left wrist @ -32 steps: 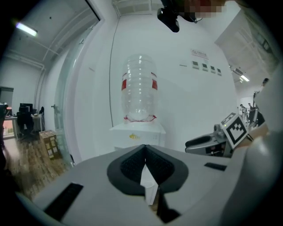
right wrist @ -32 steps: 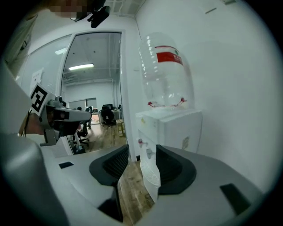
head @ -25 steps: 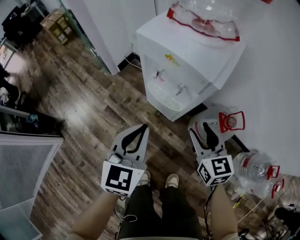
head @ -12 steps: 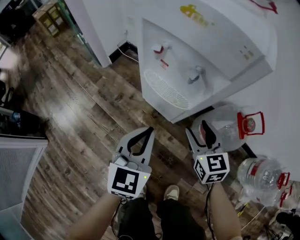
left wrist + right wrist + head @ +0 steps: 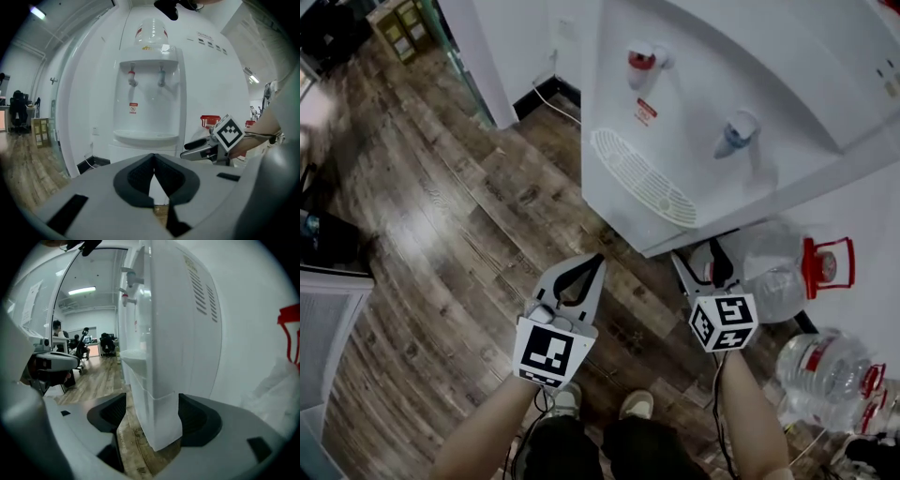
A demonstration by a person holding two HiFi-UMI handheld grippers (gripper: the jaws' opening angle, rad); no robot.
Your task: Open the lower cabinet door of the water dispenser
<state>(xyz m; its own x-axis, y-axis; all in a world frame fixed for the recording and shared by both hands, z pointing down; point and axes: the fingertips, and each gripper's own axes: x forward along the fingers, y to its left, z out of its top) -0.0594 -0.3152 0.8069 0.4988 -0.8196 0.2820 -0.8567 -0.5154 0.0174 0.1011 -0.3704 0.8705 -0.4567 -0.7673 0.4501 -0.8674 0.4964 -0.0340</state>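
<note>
Floor (image 5: 469, 216): dark wood planks.
Left gripper (image 5: 592, 264): jaws together, empty, low before the dispenser.
Right gripper (image 5: 698, 262): jaws opening wide; the dispenser's lower corner shows in the gap, not gripped.
Water dispenser (image 5: 694, 112): white, against the wall.
Lower cabinet door (image 5: 133, 151): beneath the drip tray, closed.

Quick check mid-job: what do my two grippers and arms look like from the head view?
The left gripper and right gripper are light grey wedge-shaped shells with black pads. Each carries a white cube with black square markers. Thin dark cables trail behind them. No sleeves show.
</note>
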